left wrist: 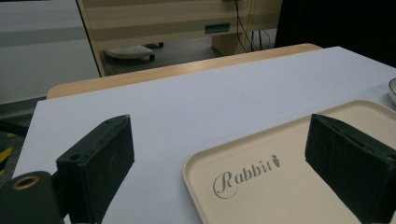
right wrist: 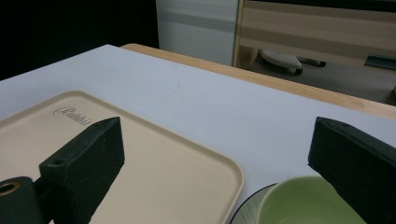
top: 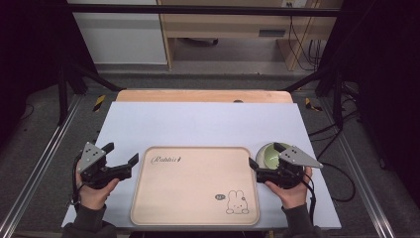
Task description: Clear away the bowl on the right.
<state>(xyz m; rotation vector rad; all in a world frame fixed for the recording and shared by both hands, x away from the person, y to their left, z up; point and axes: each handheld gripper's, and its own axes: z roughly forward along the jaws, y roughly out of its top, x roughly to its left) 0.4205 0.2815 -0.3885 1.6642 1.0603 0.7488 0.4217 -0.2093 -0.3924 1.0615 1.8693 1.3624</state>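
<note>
Two tongs are in my hands, and both stand wide with nothing between the jaws. The left tongs hover just beside the left edge of the tray, above the white table. The right tongs hover at the right edge of the tray, directly over the bowl, which sits on the table just beside the tray's far right corner.

I judge that the step in hand is to take the bowl with the right tongs. To do it well, I want one jaw inside the bowl and the other outside its wall, so that the jaws pinch the rim and not the whole bowl, which looks too broad for them. In the right gripper view the right jaw is already above the green inside, and the left jaw is over the tray. So I should move the tongs a little to the right before I go down, and close slowly, because a smooth wall can slip. The left tongs can wait, or hold the tray steady.

Some things I cannot see well. The right tongs cover much of the bowl in the high view, and the right gripper view cuts off its near part, so I cannot tell its depth or whether anything lies in it. The dark ring around it could be a rim or a saucer; I cannot tell which.
</note>
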